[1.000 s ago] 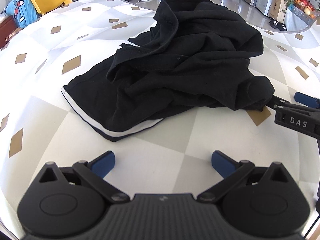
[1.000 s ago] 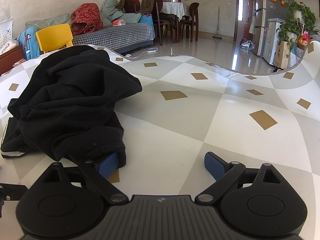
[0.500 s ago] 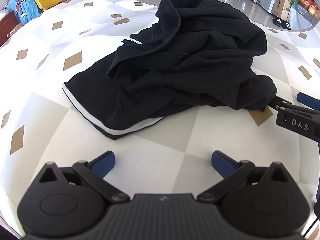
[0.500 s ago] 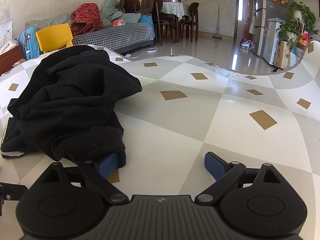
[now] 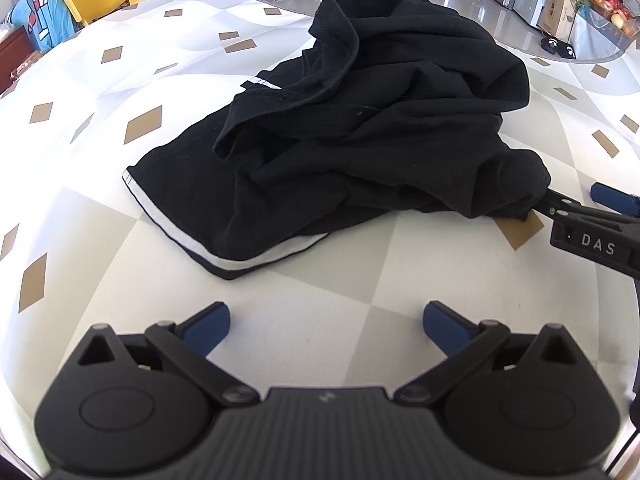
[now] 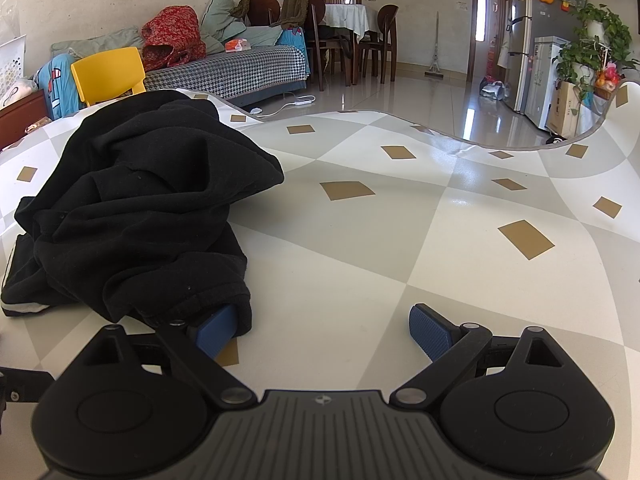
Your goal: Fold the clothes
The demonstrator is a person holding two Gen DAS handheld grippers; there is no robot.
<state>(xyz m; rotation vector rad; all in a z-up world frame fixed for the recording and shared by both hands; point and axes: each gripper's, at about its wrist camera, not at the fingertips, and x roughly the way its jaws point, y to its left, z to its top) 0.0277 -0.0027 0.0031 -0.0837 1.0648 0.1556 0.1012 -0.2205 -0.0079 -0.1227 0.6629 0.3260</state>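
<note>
Left fingers: the left gripper [image 5: 326, 322], black with blue-padded tips, is spread wide with nothing between its tips; it hovers over bare table near the 6 o'clock edge of the left wrist view.

Right fingers: the right gripper [image 6: 323, 326] is also spread wide. Its left blue pad [image 6: 214, 330] is tucked under the near edge of the fabric, touching it; its right pad [image 6: 430, 330] sits over bare table, well apart from the cloth.

Right gripper seen from the left: it [image 5: 592, 216] enters at 3 o'clock in the left wrist view, one finger buried in the fabric's rim, the other blue tip clear of it.

Garment: a crumpled black cloth garment with a white stripe along its hem [image 5: 360, 132] lies heaped at the centre of the left wrist view, its striped hem pointing toward 7 o'clock. In the right wrist view it [image 6: 140, 208] fills the 9 o'clock side.

Table: a surface covered in white and grey diamond-patterned sheet with tan patches [image 5: 280, 344] lies beneath everything.

Background: a yellow plastic chair [image 6: 108, 74] stands at 10 o'clock beyond the table, beside a sofa with a black-and-white houndstooth cover [image 6: 240, 72].
</note>
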